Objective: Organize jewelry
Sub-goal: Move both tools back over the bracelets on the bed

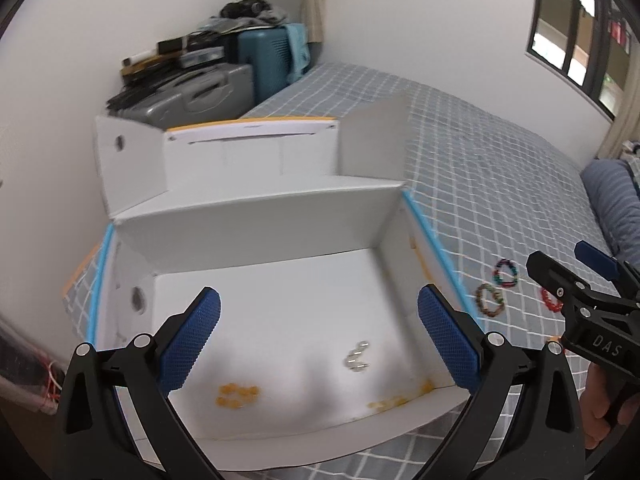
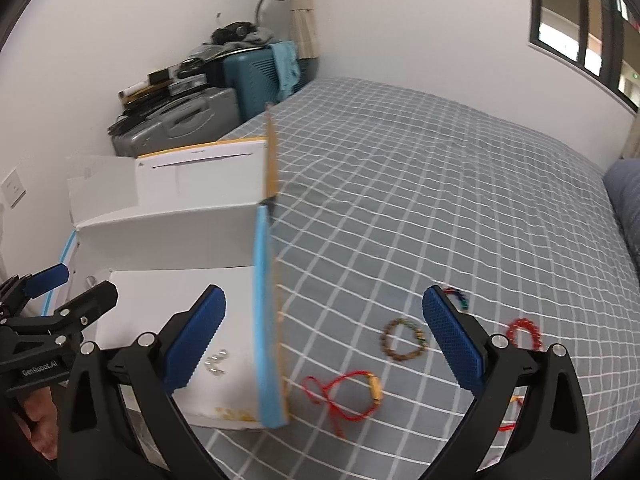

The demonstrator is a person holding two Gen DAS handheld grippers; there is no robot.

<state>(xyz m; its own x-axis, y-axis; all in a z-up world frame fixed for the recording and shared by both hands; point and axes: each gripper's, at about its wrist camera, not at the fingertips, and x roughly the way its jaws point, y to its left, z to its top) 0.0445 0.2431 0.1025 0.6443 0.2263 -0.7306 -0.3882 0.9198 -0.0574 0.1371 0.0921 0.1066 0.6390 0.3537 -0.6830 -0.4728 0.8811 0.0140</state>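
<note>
An open white cardboard box (image 1: 256,232) sits on the bed; it also shows in the right wrist view (image 2: 168,236). Inside lie a clear bead bracelet (image 1: 357,357), a yellow bead bracelet (image 1: 237,394) and yellow beads (image 1: 400,400) at the near right corner. My left gripper (image 1: 319,340) is open and empty above the box. My right gripper (image 2: 324,340) is open and empty over the box's right wall and the bed. On the bed lie a brown bead bracelet (image 2: 404,339), a red bead bracelet (image 2: 524,333), a multicoloured bracelet (image 2: 458,298) and a red string bracelet (image 2: 346,394).
The bed has a grey checked sheet (image 2: 420,184). Suitcases (image 1: 224,80) with clutter stand in the far corner by the wall. A blue pillow (image 1: 612,200) lies at the right. A window (image 1: 580,20) is at the upper right.
</note>
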